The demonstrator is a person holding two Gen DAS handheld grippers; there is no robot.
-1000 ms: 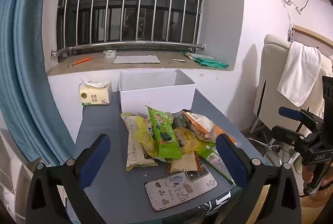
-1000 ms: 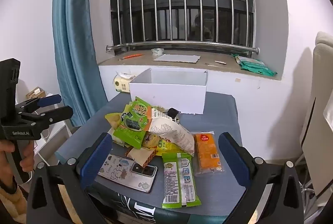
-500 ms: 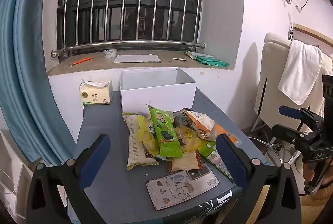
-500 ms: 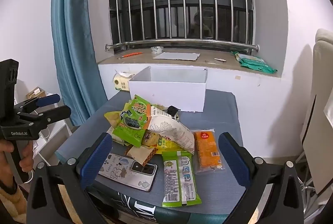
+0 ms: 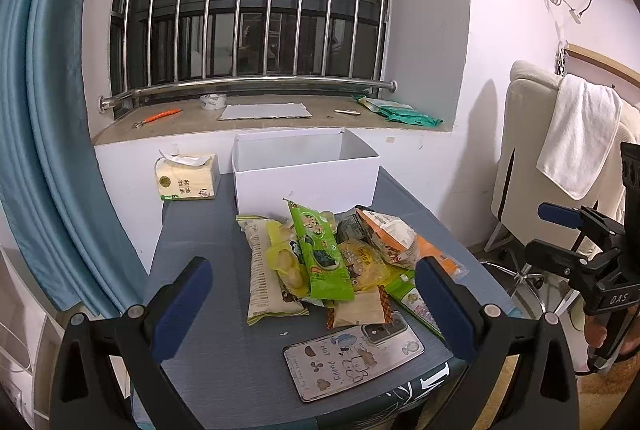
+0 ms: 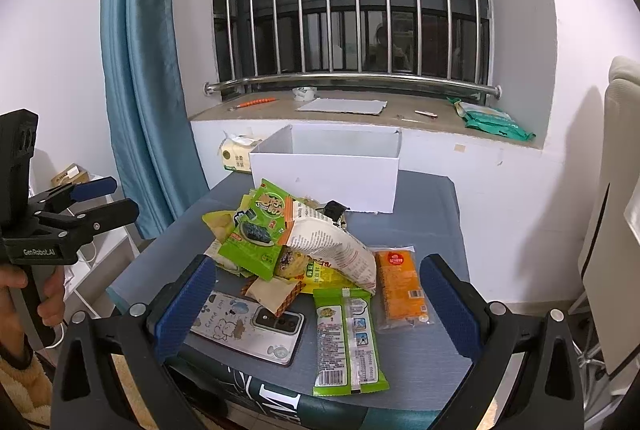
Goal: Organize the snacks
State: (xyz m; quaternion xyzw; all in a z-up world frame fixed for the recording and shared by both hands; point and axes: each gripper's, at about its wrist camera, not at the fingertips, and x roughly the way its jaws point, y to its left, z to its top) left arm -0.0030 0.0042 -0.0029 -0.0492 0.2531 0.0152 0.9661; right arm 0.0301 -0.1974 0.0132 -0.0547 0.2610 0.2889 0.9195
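A pile of snack packets (image 5: 320, 262) lies mid-table; it also shows in the right wrist view (image 6: 296, 246). On top is a green seaweed packet (image 5: 316, 250) (image 6: 258, 230). An orange packet (image 6: 402, 280) and a long green packet (image 6: 348, 338) lie apart at the right. An open white box (image 5: 306, 180) (image 6: 328, 178) stands behind the pile. My left gripper (image 5: 312, 304) is open and empty before the table's near edge. My right gripper (image 6: 316, 306) is open and empty, at the near edge too.
A phone in a cartoon case (image 5: 354, 356) (image 6: 248, 326) lies at the table's (image 5: 208, 310) near edge. A tissue pack (image 5: 186, 182) sits back left. A blue curtain (image 5: 44, 150) hangs left, a chair with a towel (image 5: 576, 138) stands right.
Both views have crept slightly closer to the table. Nothing on the table has moved, and both grippers stay open.
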